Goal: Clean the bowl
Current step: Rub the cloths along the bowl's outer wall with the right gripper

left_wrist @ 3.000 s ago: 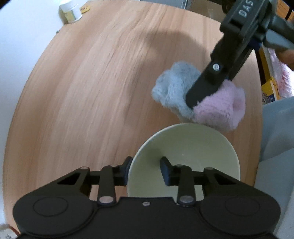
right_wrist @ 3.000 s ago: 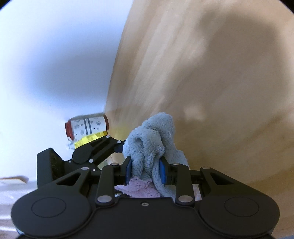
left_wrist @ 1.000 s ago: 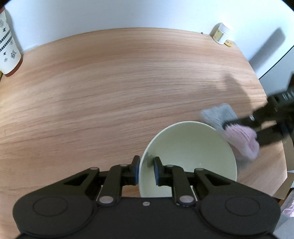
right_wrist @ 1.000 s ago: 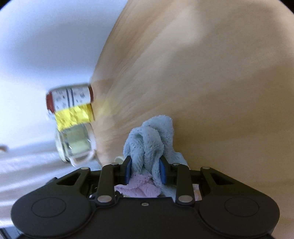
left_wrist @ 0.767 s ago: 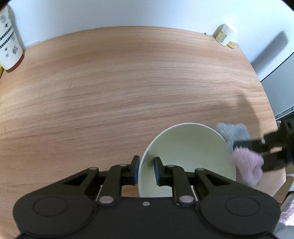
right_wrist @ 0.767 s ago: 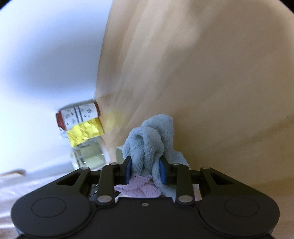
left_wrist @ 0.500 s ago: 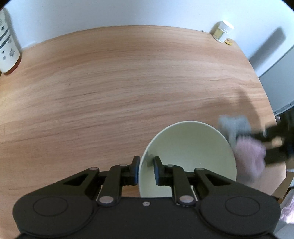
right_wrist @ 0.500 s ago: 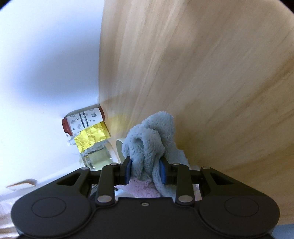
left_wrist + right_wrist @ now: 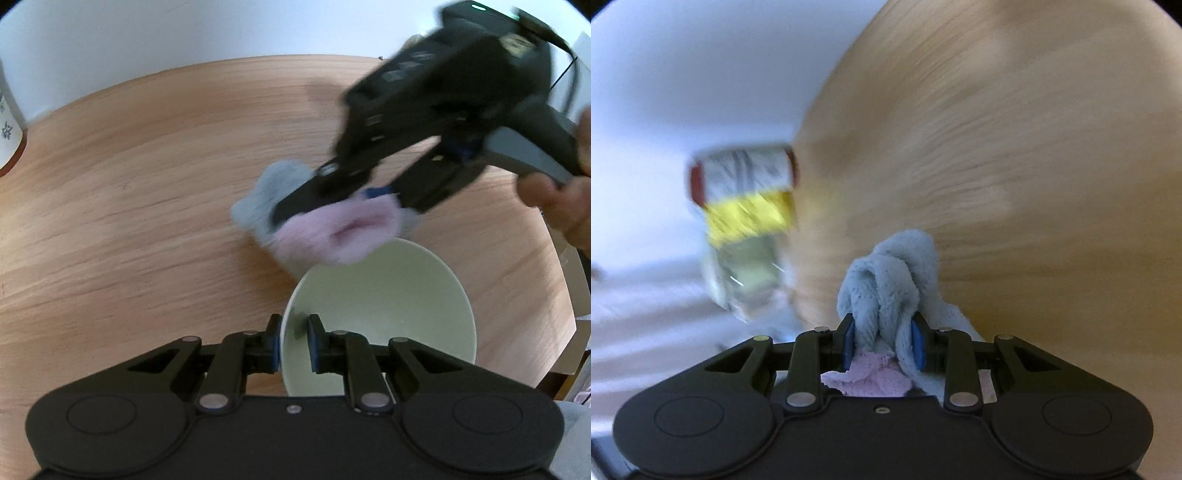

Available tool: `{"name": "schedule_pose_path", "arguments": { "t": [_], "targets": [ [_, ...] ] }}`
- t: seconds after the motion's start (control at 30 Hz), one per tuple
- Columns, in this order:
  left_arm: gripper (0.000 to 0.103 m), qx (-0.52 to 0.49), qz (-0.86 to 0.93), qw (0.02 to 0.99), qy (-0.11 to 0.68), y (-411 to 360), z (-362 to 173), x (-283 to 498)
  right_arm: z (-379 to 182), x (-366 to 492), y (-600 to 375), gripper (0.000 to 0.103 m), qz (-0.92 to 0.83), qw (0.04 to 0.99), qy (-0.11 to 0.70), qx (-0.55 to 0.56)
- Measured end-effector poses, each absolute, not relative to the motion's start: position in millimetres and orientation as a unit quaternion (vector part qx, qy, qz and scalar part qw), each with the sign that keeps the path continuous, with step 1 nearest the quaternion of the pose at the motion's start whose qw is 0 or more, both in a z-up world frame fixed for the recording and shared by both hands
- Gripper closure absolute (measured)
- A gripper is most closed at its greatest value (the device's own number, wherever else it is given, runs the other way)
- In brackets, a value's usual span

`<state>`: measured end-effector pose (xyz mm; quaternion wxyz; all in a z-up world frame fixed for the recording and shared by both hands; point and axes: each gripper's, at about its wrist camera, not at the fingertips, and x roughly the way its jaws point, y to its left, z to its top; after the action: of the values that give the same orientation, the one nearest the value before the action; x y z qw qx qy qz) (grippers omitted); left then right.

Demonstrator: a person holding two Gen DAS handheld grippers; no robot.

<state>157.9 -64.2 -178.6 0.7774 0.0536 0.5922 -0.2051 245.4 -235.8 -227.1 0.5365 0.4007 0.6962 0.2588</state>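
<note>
Round wooden table against a plain white wall, light wood grain, mostly bare. Left wrist view: pale green bowl sits on the table at the near right, right in front of the camera. Left gripper points steeply down and is clamped on the bowl's near rim, one finger outside the wall, the other inside, pads pressed to it with only the thin wall between. Just beyond the bowl's far rim, the right gripper comes in from the upper right, blurred, pinching a fluffy cloth, grey-blue on the far side and pink on the near side. The pink part overlaps the bowl's far-left rim in this view; can't tell if it touches the rim or hangs just above it. A hand wraps the right gripper's handle at the right edge. At the far left edge, a white patterned container with a red base stands on the table, mostly cut off. Right wrist view: heavy motion blur. Right gripper fingers are closed on the cloth; the grey-blue bundle bulges up between the blue pads, pink part tucked underneath near the gripper body. Tabletop fills the upper right. At left, smeared: the red-and-white container, something yellow just beside it, and a clear glassy item next to that; too blurred to identify further. Bowl not visible in this view.
</note>
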Motion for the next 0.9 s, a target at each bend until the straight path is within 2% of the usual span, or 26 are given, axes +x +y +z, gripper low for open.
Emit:
{"name": "schedule_pose_path", "arguments": {
  "t": [0.23,0.37,0.9],
  "targets": [
    [0.089,0.013,-0.185,0.778,0.600,-55,-179,158,-230,262,-175,0.068,0.320,0.531,0.741,0.258],
    [0.088,0.008,-0.174,0.781,0.600,-55,-178,158,-226,265,-173,0.068,0.331,0.530,0.745,0.234],
    [0.087,0.004,-0.146,0.770,0.621,-53,-178,152,-226,202,-283,0.068,0.256,0.564,0.660,0.425]
  ]
}}
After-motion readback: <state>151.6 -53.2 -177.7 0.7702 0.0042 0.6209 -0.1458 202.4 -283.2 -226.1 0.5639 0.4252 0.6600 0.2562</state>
